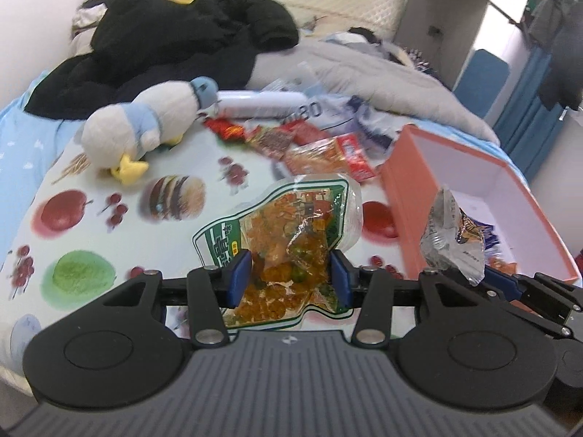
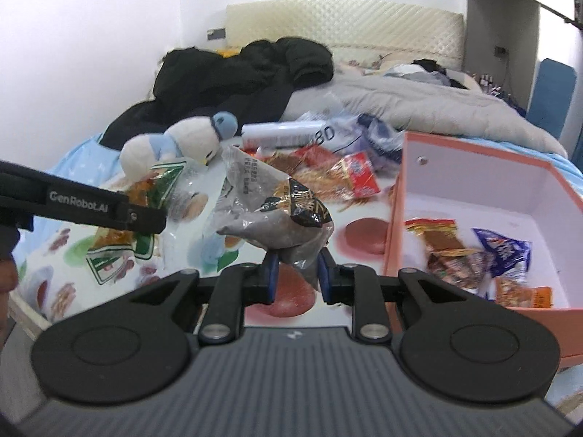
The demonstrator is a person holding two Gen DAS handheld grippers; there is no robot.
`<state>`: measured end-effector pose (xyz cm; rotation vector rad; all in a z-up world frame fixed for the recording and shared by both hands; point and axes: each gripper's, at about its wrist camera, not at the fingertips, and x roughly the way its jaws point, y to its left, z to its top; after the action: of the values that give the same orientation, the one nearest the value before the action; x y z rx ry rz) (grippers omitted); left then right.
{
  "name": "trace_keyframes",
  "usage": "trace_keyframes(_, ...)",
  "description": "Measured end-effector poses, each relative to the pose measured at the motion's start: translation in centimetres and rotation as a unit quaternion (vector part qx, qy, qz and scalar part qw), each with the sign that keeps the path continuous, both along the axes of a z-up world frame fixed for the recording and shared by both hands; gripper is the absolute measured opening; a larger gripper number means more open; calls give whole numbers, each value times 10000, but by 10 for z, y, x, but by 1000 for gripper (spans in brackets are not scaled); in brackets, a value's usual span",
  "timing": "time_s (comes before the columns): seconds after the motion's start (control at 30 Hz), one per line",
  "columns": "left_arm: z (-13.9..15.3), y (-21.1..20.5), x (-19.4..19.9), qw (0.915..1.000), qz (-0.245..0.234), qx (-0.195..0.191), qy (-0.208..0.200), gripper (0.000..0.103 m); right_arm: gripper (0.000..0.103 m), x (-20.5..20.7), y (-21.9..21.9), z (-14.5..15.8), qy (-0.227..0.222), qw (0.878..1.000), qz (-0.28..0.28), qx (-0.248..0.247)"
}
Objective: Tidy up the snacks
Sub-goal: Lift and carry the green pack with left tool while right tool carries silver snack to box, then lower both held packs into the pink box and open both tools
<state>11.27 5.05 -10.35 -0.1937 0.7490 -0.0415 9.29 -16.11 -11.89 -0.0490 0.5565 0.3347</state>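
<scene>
My left gripper is shut on a clear green-trimmed bag of orange snacks, held above the fruit-print cloth. It also shows at the left of the right wrist view. My right gripper is shut on a grey and black snack bag, held just left of the orange box. That bag shows in the left wrist view over the box's near corner. The box holds several snack packets. More loose snacks lie on the cloth behind.
A plush penguin lies at the back left of the cloth. A white tube and a plastic bag lie behind the snacks. A black coat and a grey quilt cover the bed beyond.
</scene>
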Motion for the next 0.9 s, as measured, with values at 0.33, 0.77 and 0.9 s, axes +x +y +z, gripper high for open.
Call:
trace_keyframes(0.33,37,-54,3,9971,-605,-216,-410,52,26,-15,-54,22,-57,9981,-589,161)
trace_keyframes(0.77,46,-165,42,9877,-1438,-308,-529,52,26,-15,-143,30,-173,9885,-1469,305)
trace_keyframes(0.9,40,-194,60,9856,-1602,-295,-459,52,26,-5,-168,25,-167,9852,-1683,286)
